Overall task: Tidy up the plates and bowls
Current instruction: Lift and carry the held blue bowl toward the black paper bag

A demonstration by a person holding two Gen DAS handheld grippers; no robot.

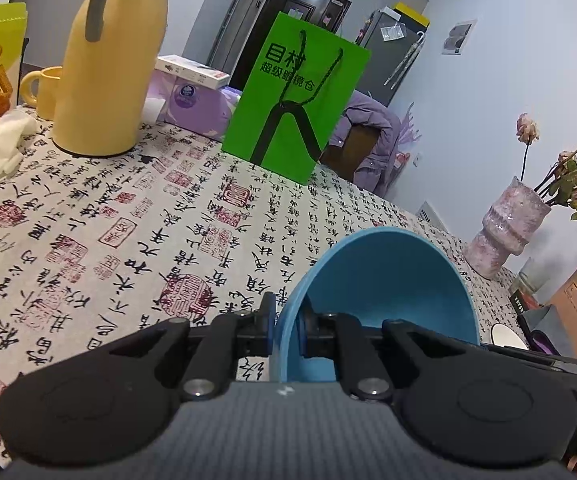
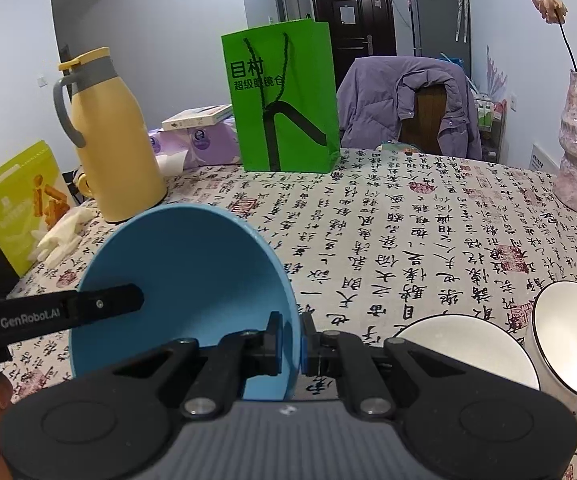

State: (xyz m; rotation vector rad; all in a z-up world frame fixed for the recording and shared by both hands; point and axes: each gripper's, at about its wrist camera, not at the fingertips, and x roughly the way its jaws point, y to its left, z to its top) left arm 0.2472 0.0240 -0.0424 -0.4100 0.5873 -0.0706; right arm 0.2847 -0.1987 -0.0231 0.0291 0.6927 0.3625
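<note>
Above calligraphy tablecloth [image 2: 408, 240], both hand-held grippers [image 1: 286, 330] [image 2: 291, 346] clamping blue bowl [image 2: 184, 276] rim.

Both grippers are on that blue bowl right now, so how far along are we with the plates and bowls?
Nothing looks stacked yet. In hand: the blue bowl, tilted, its rim pinched by the left gripper and the right gripper. Left: it still needs a place, and the white plate and tilted white bowl sit apart on the tablecloth.
</note>
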